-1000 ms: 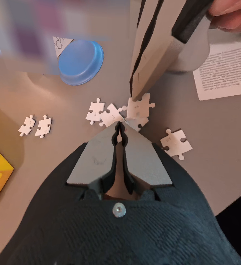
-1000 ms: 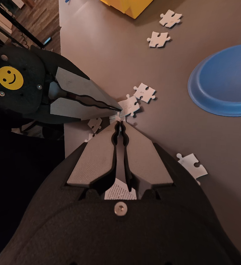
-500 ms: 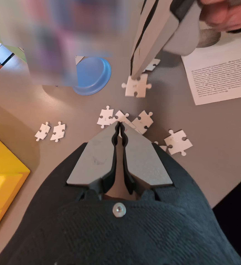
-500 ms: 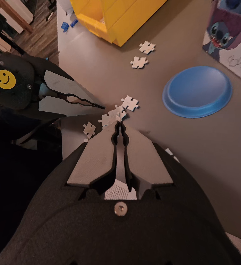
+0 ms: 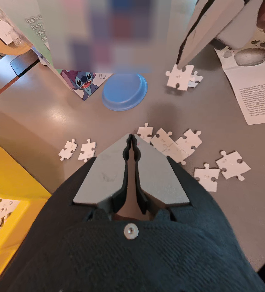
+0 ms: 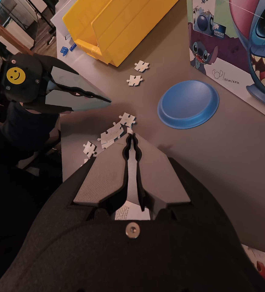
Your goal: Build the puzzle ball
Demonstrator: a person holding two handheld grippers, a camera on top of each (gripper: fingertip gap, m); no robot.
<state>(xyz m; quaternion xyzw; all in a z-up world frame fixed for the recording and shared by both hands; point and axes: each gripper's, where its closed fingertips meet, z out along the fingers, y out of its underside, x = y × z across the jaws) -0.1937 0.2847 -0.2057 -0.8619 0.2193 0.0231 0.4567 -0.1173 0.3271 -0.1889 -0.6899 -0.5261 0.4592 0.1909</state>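
Both grippers have their fingers pressed together: the right gripper pinches one white puzzle piece by its edge, held above the grey table near the blue dish, while the left gripper is clenched on nothing above a cluster of loose pieces. Versus 1 s ago, the held piece has been lifted away from the cluster and both grippers have risen; a yellow bin of more pieces is now in view.
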